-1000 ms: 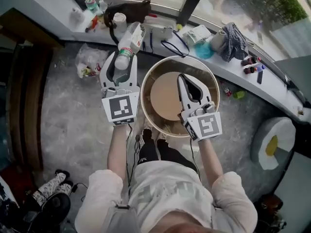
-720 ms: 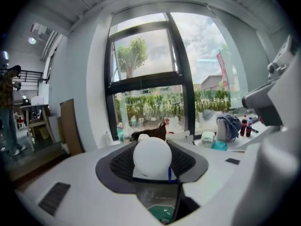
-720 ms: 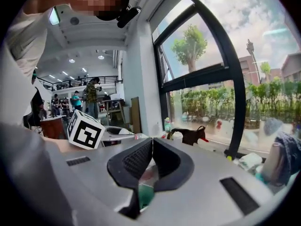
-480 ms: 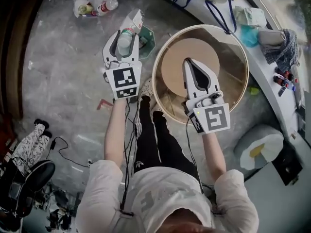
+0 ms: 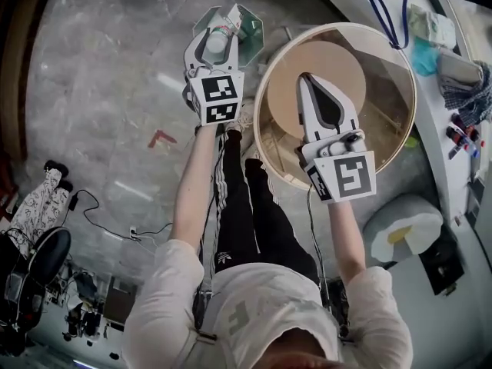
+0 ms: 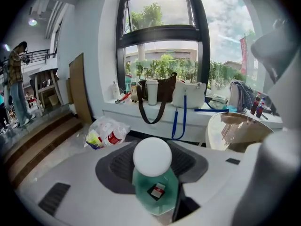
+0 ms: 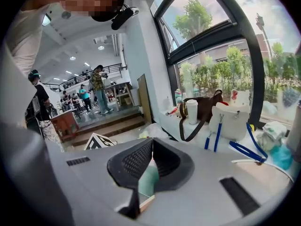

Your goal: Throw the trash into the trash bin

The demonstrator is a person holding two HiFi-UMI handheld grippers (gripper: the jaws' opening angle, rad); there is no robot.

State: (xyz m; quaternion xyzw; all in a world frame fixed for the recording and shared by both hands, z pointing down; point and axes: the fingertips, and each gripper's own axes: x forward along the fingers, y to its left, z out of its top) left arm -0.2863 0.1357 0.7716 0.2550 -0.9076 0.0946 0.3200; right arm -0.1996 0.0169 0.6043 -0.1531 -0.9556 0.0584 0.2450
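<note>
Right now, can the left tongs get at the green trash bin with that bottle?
Probably yes. The left tongs, gripping the plastic bottle, hang directly over the green trash bin and its open top, and nothing sits between them.

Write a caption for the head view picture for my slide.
The left hand-held gripper holds a bottle above the green bin; the right hand-held gripper hangs shut over the round table.

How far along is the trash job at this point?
Done: the bottle is picked up, clamped in the left gripper. In hand: it hangs over the green trash bin, not yet released. Left: drop it in. The right gripper is shut and empty; a bag of bottles lies on the floor.
</note>
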